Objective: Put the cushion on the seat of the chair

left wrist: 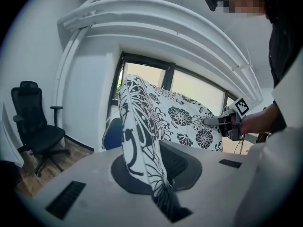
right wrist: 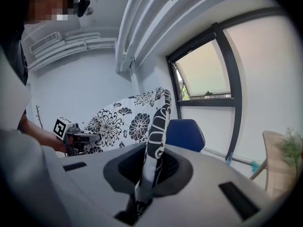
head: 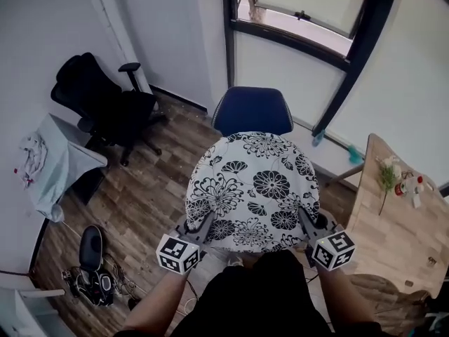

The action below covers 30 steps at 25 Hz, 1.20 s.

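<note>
A white cushion [head: 252,188] with black flower print hangs in the air between my two grippers, in front of a blue chair [head: 252,111] whose back shows just beyond it. My left gripper [head: 198,232] is shut on the cushion's left near corner, and my right gripper [head: 309,225] is shut on its right near corner. In the left gripper view the cushion's edge [left wrist: 142,145] runs up out of the jaws, with the right gripper [left wrist: 222,122] across the fabric. The right gripper view shows the cushion's edge [right wrist: 154,145] pinched the same way, with the blue chair [right wrist: 185,134] behind. The cushion hides the chair's seat.
A black office chair [head: 105,104] stands at the left by the wall, near a pale table [head: 63,160] with cloth on it. A wooden table [head: 393,223] with small items is at the right. Cables and a black object [head: 91,265] lie on the wood floor at lower left.
</note>
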{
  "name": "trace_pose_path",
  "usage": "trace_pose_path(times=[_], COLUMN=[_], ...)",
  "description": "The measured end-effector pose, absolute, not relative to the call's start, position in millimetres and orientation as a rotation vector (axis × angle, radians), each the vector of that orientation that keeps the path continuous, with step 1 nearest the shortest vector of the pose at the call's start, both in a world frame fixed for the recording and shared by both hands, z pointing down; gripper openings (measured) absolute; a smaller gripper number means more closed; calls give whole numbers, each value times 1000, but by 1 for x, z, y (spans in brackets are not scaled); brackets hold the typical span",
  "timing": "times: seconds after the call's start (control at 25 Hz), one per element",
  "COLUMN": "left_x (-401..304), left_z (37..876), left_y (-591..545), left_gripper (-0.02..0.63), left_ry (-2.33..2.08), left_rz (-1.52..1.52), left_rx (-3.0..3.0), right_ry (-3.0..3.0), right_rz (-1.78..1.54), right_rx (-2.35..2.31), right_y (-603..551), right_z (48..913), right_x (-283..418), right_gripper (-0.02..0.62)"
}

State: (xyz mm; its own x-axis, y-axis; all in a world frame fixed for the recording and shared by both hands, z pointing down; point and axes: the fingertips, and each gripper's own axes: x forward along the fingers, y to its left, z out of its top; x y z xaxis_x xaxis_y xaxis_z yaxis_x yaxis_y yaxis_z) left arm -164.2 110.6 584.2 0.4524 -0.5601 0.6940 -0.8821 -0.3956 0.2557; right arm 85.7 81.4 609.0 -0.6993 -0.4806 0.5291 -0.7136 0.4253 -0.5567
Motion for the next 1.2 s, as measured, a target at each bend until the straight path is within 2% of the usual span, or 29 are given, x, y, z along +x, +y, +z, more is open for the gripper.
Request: trace_pose_path(times=[0.4, 0.6, 0.76, 0.96, 1.2], left_x=[-195, -142, -133, -140, -140], left_z=[652, 580, 526, 520, 546], left_y=[60, 111, 149, 146, 128], left_gripper=[23, 23, 22, 22, 22], left_ry=[-1166, -1398, -1474, -1442, -1413], left_rz=[722, 570, 536, 518, 518], left_rx=[2015, 2131, 2148, 2137, 2133], right_ry=[-2311, -2494, -2573, -2531, -2478], right_rz=[1240, 961, 875, 893, 909], right_rx=[1002, 922, 882, 885, 914], right_y=[30, 56, 87, 86, 75], right_z=[677, 597, 536, 520, 538], right_x=[55, 101, 105, 104, 107], right_gripper=[34, 34, 34, 34, 34])
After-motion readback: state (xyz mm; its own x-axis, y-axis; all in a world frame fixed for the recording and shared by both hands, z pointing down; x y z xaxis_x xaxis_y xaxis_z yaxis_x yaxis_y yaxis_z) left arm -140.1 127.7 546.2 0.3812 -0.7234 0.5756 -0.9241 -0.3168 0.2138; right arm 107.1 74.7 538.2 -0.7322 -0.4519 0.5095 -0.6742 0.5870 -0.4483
